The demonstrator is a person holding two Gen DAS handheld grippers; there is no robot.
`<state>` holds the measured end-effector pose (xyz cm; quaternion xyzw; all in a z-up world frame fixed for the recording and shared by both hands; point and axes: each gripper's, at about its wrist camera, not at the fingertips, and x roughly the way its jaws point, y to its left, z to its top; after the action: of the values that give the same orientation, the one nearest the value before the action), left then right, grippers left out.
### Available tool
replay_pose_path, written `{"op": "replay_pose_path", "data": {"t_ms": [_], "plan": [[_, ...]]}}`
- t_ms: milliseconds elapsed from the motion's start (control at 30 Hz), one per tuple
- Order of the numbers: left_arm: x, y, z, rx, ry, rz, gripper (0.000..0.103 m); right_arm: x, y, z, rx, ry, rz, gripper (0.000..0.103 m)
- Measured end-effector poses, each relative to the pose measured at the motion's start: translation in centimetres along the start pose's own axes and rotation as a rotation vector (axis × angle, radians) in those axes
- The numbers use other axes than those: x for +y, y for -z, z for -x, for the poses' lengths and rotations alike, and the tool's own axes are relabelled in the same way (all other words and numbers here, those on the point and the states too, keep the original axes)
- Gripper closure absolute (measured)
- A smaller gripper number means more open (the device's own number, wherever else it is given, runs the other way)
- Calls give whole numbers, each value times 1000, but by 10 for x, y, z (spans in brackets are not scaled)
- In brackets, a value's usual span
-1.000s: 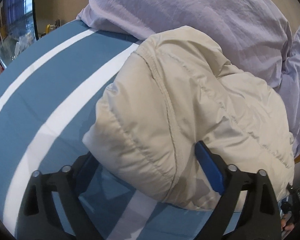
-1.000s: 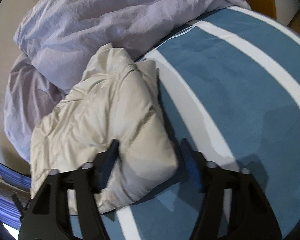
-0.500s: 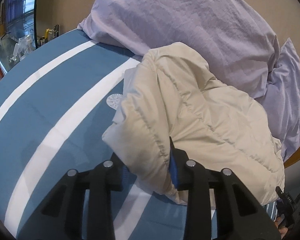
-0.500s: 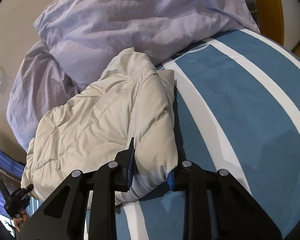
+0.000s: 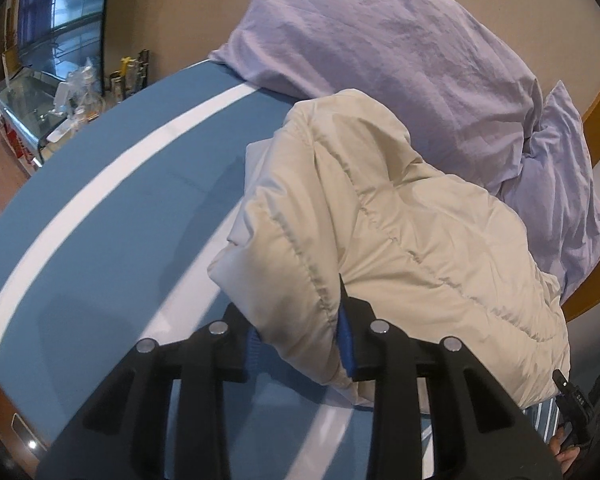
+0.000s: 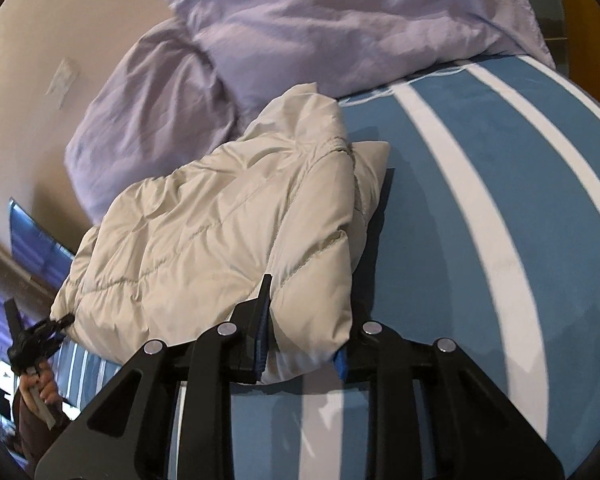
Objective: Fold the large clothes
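Puffy quilted cream jacket [image 5: 400,232] [image 6: 220,240], left gripper [image 5: 300,344], right gripper [image 6: 302,340] each clamped on a corner

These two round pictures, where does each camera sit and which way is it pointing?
Left wrist view: sits on the left tongs, looking forward along the two fingers clamping the cream puffer jacket on the blue striped bed; a hand shows at bottom right.
Right wrist view: sits on the right tongs, gripping another corner of the jacket; the left hand shows at bottom left.
Shared: the jacket, the bed and the lilac pillows.
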<state>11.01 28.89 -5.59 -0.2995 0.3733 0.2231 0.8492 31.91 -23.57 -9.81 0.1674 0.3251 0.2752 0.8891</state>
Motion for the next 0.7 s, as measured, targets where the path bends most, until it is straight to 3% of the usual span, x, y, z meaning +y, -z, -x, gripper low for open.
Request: {"op": "replay_pose_path", "data": {"t_ms": [167,267,333,433,533,700], "plan": [[16,12,8,13,0,21,68,10,16,8,14,19,63,76],[19,14,7,9,-20,31,61,15,15,10,15,77,84,68],[20,15,7,7,-33,37,48,18,13,13,-1,129,94,55],[22,16,8,-10,-57,37,28,28,9,26,-94,229,153,41],[22,15,4,-3,-45,46,20,40,3,31,-132,243,195,41],[22,14,-9,27,-22,86,16,70,6,17,-114,199,268,41]]}}
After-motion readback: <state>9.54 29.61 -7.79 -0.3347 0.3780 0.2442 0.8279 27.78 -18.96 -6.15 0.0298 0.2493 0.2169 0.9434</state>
